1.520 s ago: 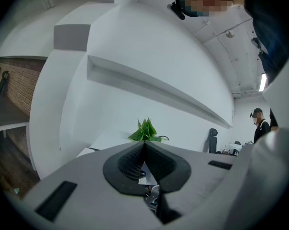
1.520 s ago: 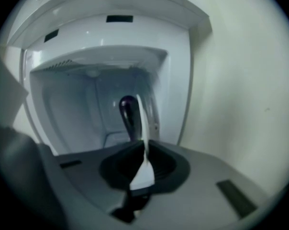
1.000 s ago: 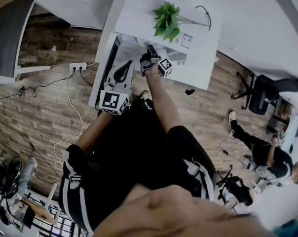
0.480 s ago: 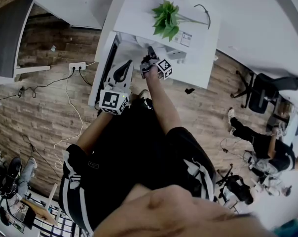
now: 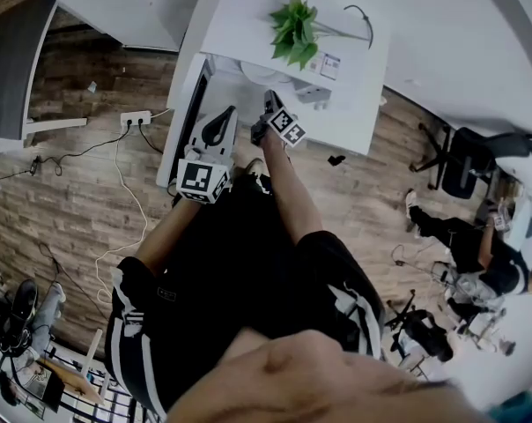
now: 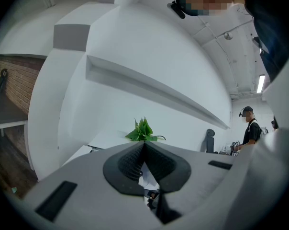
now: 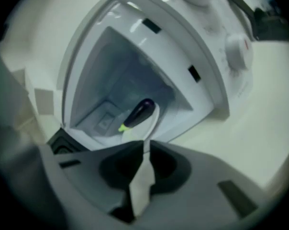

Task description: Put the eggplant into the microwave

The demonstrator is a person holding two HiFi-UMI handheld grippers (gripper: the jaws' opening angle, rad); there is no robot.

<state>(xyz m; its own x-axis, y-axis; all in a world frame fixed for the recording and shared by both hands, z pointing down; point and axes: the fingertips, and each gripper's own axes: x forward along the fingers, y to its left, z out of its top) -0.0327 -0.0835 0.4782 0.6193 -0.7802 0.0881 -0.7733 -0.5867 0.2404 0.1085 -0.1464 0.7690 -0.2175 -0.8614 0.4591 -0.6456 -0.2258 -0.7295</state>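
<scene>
The dark purple eggplant [image 7: 140,111] with its green stem lies on a white plate [image 7: 155,122] inside the open white microwave [image 7: 202,56]. My right gripper [image 7: 145,145] hangs just outside the opening, pointing down at it. Its jaws have just been closing and stand a narrow slit apart with nothing between them. In the head view the right gripper [image 5: 270,106] sits before the microwave [image 5: 248,70]. The left gripper [image 5: 218,129] is beside the open door [image 5: 194,104]. In its own view the left gripper [image 6: 144,145] has its pads touching, with nothing seen in them.
A green potted plant [image 5: 292,32] stands on the white table [image 5: 354,104] behind the microwave, with a cable beside it. A power strip [image 5: 138,118] and cords lie on the wood floor at left. People and an office chair [image 5: 464,161] are at right.
My right gripper has rolled, its marker cube turned, and it has drawn slightly back from the microwave opening. The left gripper has stayed still.
</scene>
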